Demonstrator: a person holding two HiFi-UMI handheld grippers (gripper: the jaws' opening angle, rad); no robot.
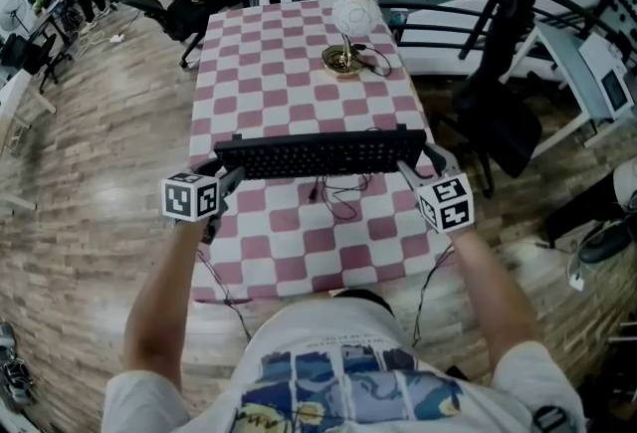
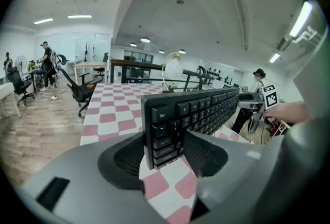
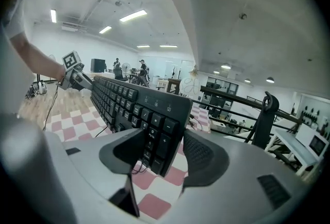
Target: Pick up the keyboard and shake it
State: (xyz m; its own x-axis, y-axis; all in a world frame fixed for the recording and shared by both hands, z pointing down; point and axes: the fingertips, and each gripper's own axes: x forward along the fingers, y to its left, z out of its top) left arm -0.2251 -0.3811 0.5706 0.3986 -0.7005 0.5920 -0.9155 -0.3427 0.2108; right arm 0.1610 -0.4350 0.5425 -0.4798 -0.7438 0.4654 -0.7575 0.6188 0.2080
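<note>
Keyboard (image 1: 318, 157) is up off the checkered worktop (image 1: 267, 73), long axis L-R, spanning gripper to gripper. Key face tilts up twd the person; cable (image 1: 333, 197) hangs below. Left gripper (image 2: 164, 147): jaws wide, clamped on Esc end. Right gripper (image 3: 157, 153): jaws wide, clamped on numpad end.

Pink-checked table (image 1: 269, 73), white globe lamp (image 1: 349, 31) standing near far edge

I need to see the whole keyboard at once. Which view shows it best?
The head view: the keyboard runs across it end to end. The left gripper view shows mainly its Esc end; the right gripper view, its number-pad end.
</note>
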